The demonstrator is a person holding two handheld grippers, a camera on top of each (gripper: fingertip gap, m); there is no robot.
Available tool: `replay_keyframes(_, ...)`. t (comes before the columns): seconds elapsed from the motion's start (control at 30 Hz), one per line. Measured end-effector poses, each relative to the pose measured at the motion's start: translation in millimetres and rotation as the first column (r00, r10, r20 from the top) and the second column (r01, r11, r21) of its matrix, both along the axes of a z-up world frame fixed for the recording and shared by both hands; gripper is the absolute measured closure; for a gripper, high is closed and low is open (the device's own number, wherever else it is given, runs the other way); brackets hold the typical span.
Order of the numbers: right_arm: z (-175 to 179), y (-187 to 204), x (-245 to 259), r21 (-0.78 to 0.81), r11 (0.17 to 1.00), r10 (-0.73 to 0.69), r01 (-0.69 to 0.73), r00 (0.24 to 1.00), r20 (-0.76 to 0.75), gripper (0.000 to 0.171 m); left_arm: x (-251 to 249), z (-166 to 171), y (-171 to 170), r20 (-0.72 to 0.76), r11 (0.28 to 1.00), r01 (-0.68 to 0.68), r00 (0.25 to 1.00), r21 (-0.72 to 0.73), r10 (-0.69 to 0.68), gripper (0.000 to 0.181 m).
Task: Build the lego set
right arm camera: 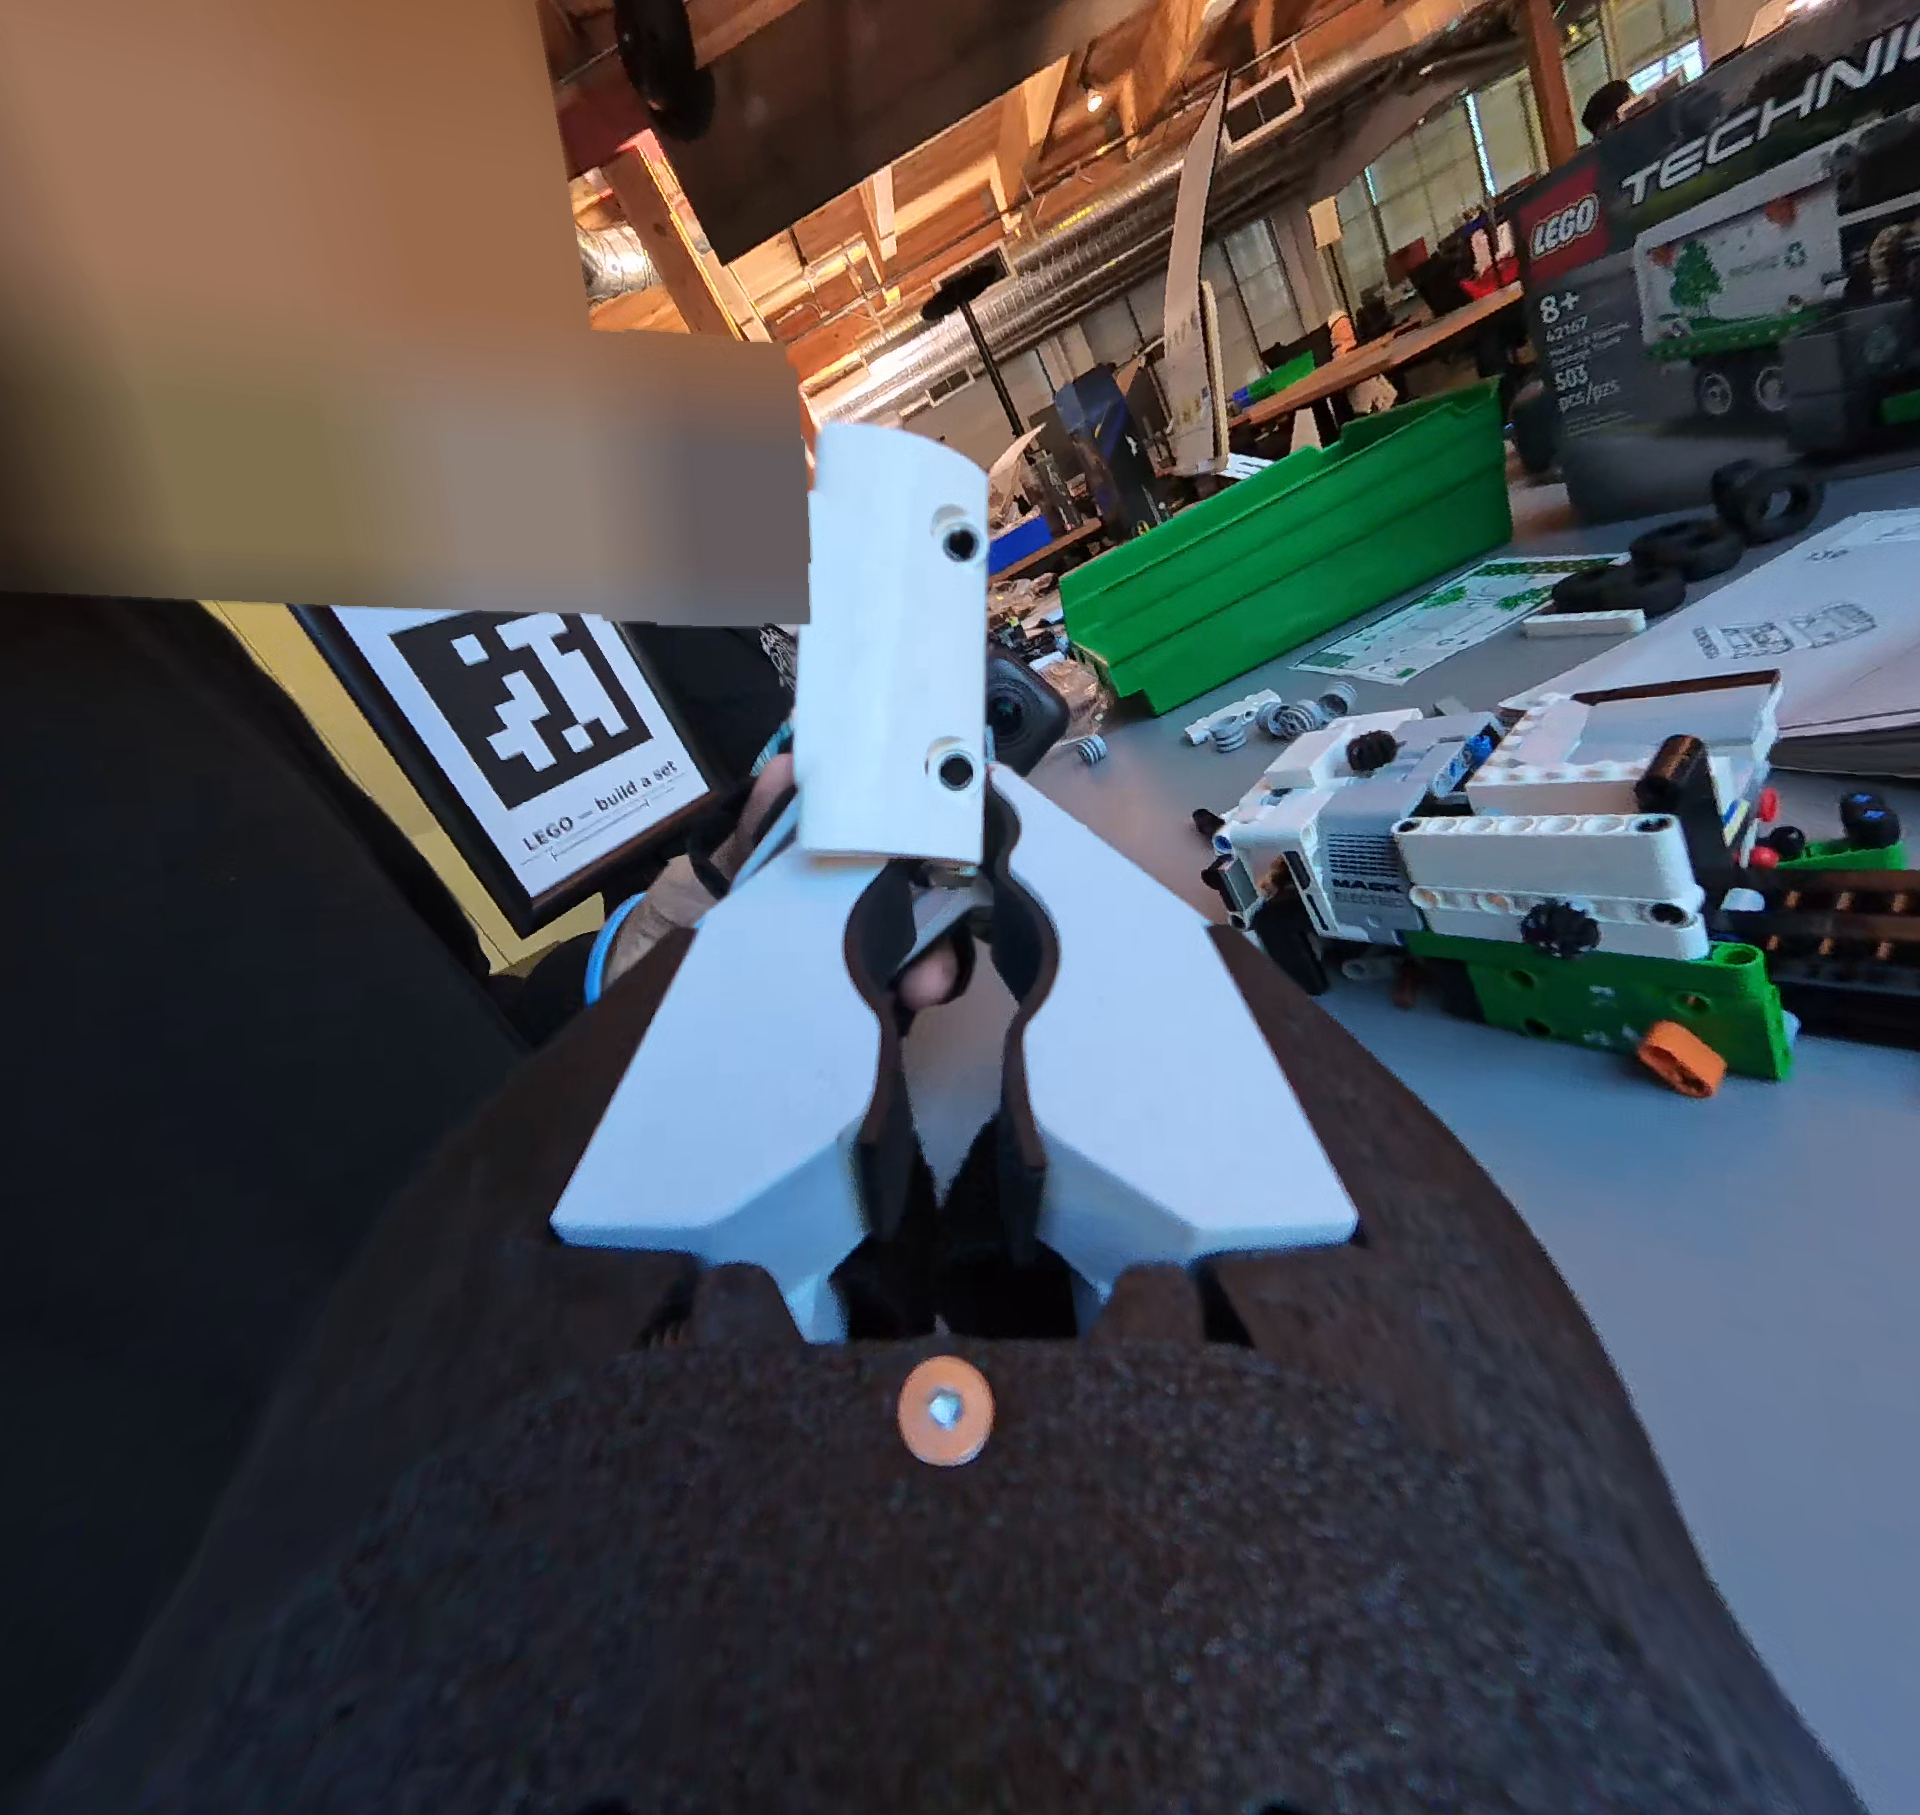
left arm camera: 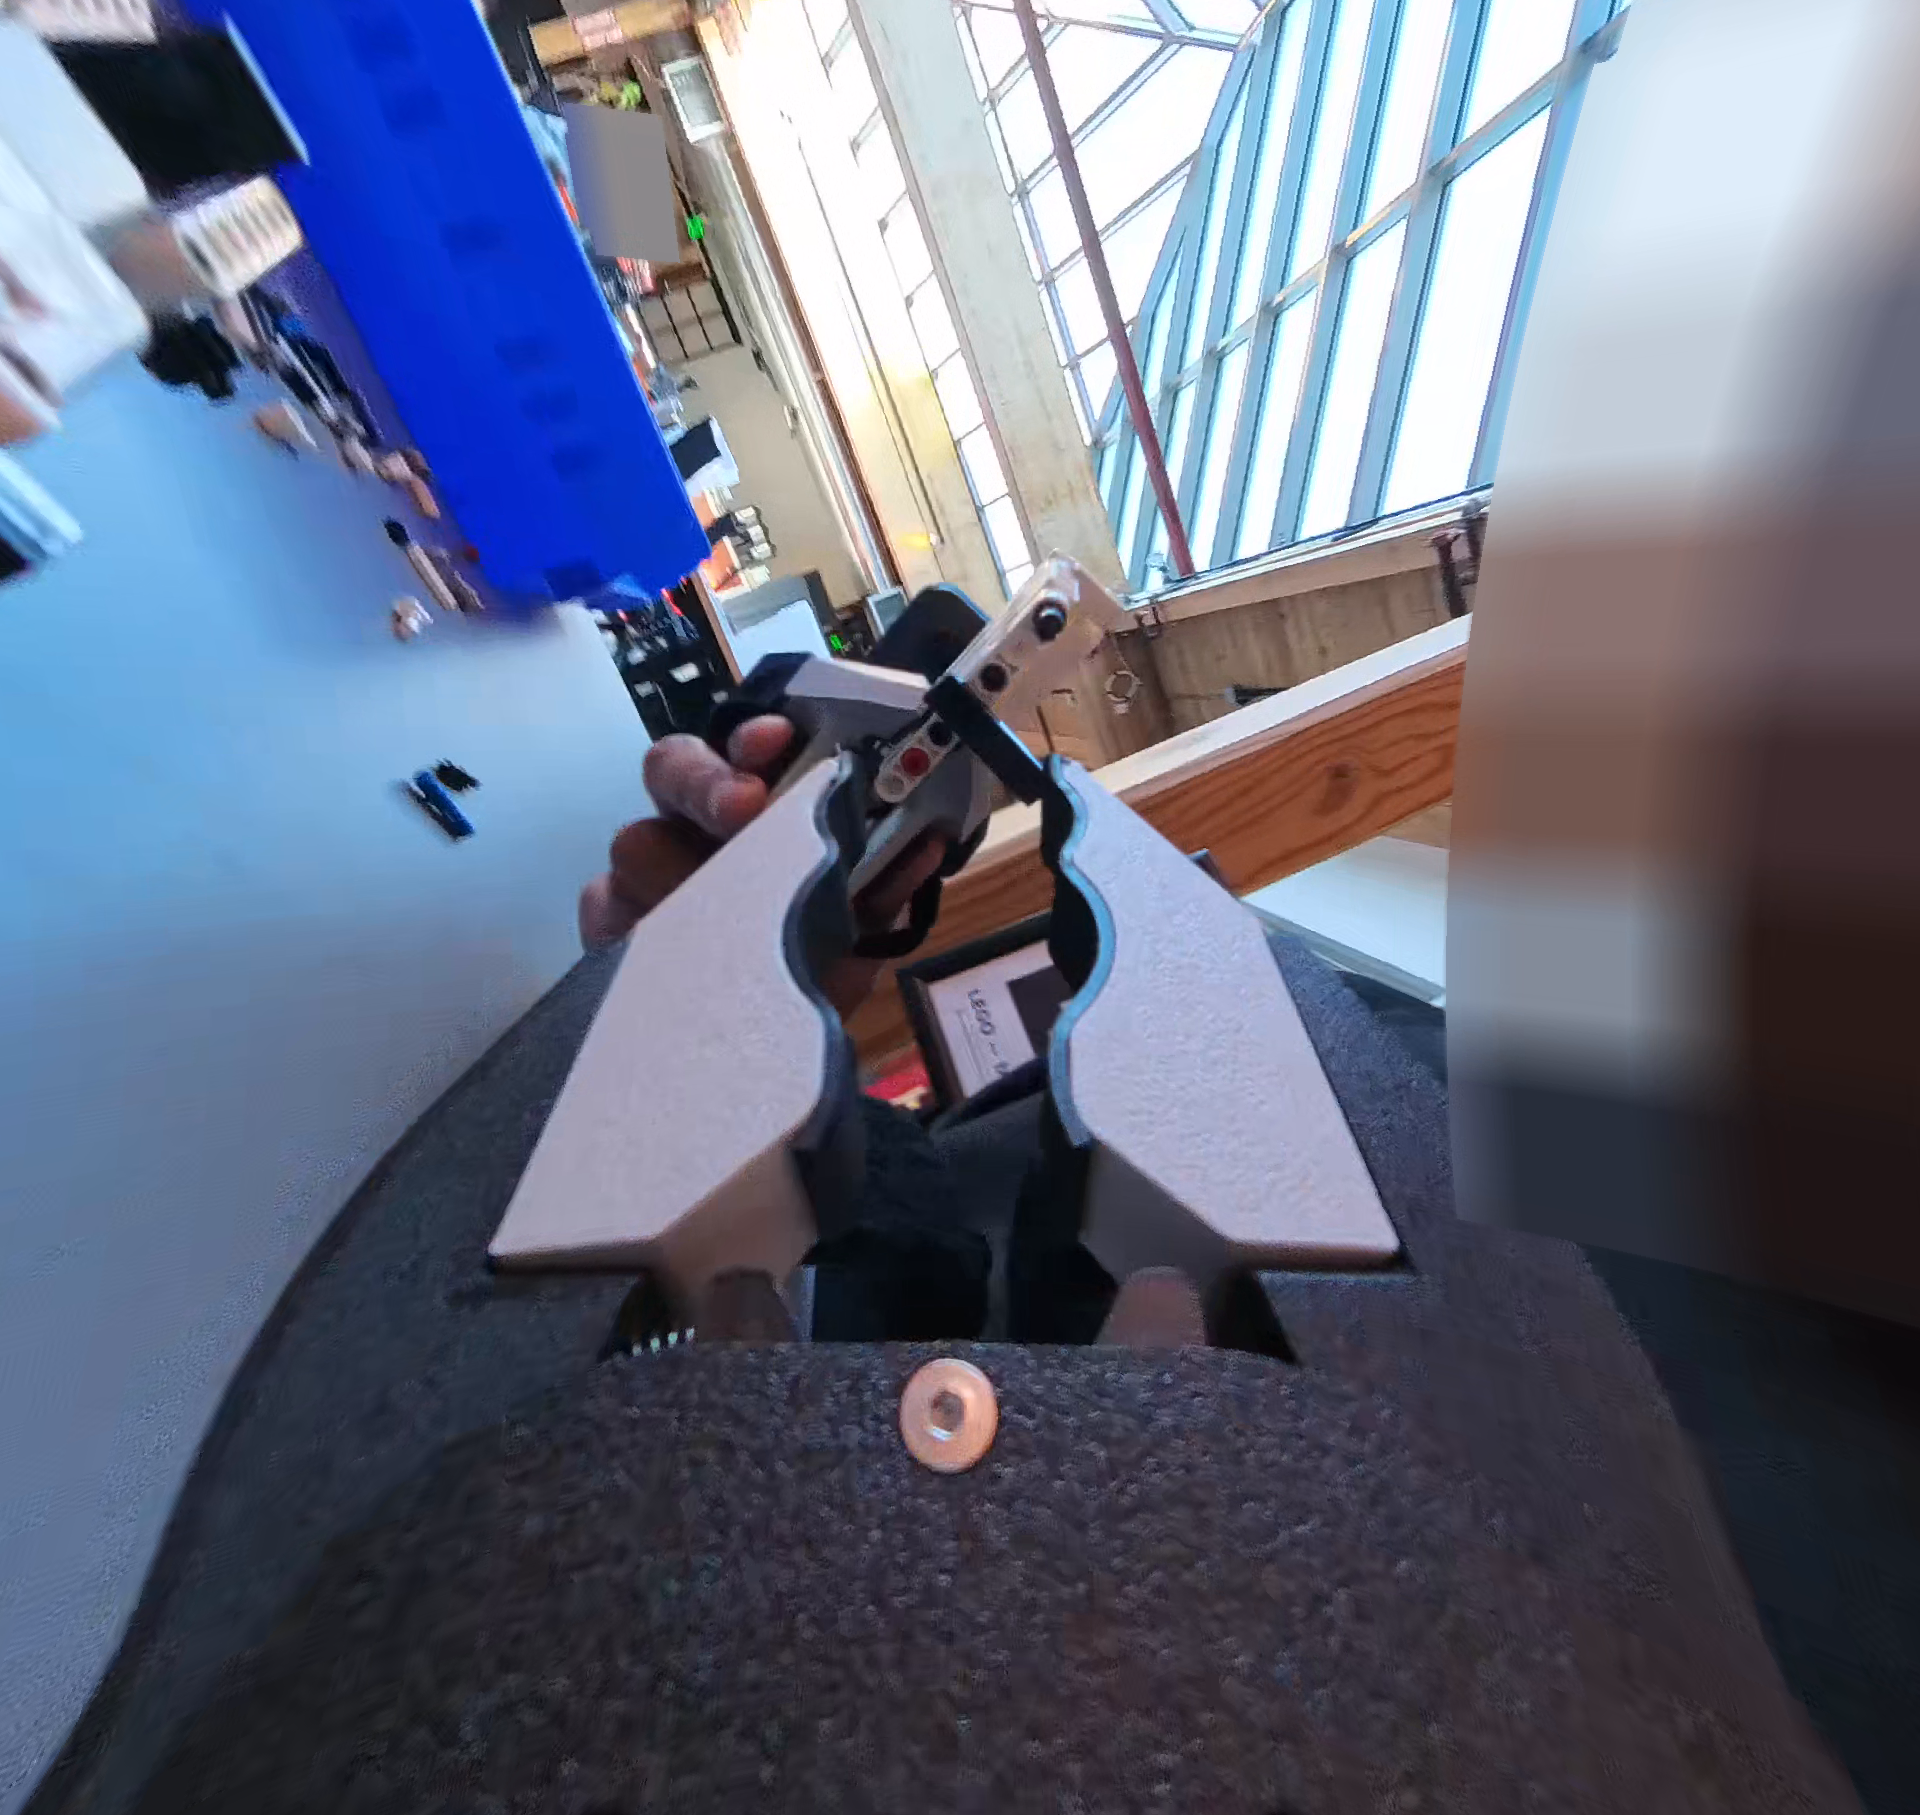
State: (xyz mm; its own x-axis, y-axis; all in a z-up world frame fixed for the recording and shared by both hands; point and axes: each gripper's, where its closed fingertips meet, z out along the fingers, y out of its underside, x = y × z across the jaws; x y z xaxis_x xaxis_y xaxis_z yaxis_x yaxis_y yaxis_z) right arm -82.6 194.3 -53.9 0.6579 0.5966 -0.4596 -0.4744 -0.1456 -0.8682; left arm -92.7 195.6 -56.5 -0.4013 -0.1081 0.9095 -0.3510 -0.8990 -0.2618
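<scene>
My right gripper [right arm camera: 940, 866] is shut on the bottom end of a white curved lego panel [right arm camera: 894, 653] with two black pin holes and holds it upright in the air. In the left wrist view the same panel [left arm camera: 1039, 622] carries a black beam [left arm camera: 987, 742] and a light grey piece with a red pin [left arm camera: 914, 759]. My left gripper [left arm camera: 951, 789] is open, its tips on either side of that small assembly; the black beam reaches the right fingertip. The right gripper [left arm camera: 847, 700] and the hand on it show behind the assembly.
A partly built white and green lego truck [right arm camera: 1507, 861] lies on the grey table at right. Behind it are a green bin [right arm camera: 1288, 560], black tyres [right arm camera: 1683, 550], instruction sheets [right arm camera: 1455, 612] and the set's box [right arm camera: 1725, 290]. A blue bin [left arm camera: 447, 238] and small loose pieces [left arm camera: 442, 799] show at left.
</scene>
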Motion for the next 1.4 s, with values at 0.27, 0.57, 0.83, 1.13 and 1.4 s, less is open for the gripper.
replay_keyframes(0.27, -6, -2, -4, 0.021, 1.000, 0.013, -0.015, 0.995, 0.098, 0.164, 1, 4, -13, -0.003, 0.987, 0.113, 0.993, -0.116, -0.114, 0.160)
replay_keyframes(0.57, -8, -2, -4, 0.008, 1.000, 0.027, -0.027, 0.996, 0.084, 0.165, 2, 3, -12, 0.004, 0.990, 0.107, 0.994, -0.093, -0.107, 0.172)
replay_keyframes(0.83, -11, -1, -5, -0.099, 0.988, 0.106, -0.115, 0.991, -0.087, 0.164, 5, -7, -13, 0.014, 0.958, -0.016, 1.000, 0.286, 0.013, 0.175)
replay_keyframes(1.13, -13, 2, -7, -0.210, 0.956, 0.145, -0.206, 0.950, -0.275, 0.164, 5, -15, -8, 0.020, 0.734, -0.084, 0.995, 0.674, 0.095, 0.175)
replay_keyframes(1.4, -12, 2, -5, -0.185, 0.966, 0.124, -0.179, 0.953, -0.275, 0.164, 8, -13, -8, 0.022, 0.802, -0.099, 0.994, 0.589, 0.107, 0.175)
